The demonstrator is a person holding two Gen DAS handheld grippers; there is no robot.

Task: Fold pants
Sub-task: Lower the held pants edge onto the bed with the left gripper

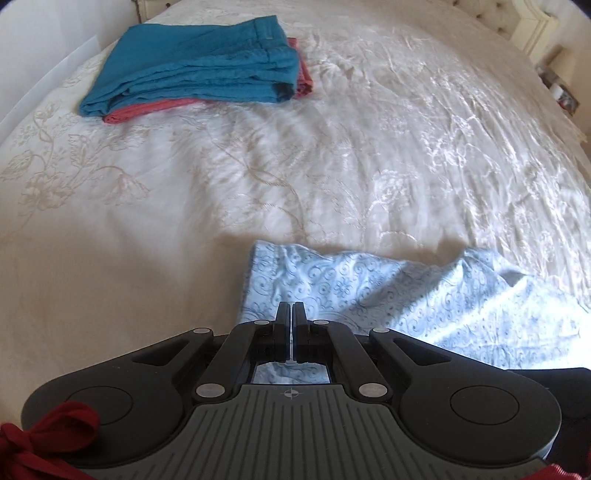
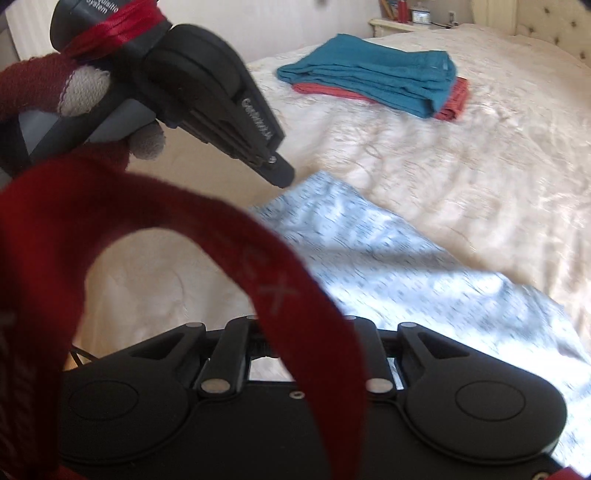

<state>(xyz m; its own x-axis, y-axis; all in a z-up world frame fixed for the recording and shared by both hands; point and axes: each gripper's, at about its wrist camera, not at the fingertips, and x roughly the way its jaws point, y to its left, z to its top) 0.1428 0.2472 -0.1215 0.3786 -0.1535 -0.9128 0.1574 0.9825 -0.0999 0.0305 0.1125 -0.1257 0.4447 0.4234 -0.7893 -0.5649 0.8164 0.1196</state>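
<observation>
Left tool (image 1: pixel 291 308) together; right tool hidden, unclear; crumpled paisley pants (image 1: pixel 388 291) on embroidered bedspread (image 1: pixel 258 177).

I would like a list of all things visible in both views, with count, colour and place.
Patterned pants: one, light blue, near edge of bed, under both grippers.
Teal pants: one, folded, far on bed, on top of red garment.
Red garment: one, folded, under teal pants.
Bedspread: one, cream with flower pattern, covers bed.
Nightstand: one, pale, behind bed, small items on it.
Strap: one, red, hides right gripper's fingers.
Left gripper: black, shut, over patterned pants.
Glove: one, dark red and grey, holds left gripper.
</observation>
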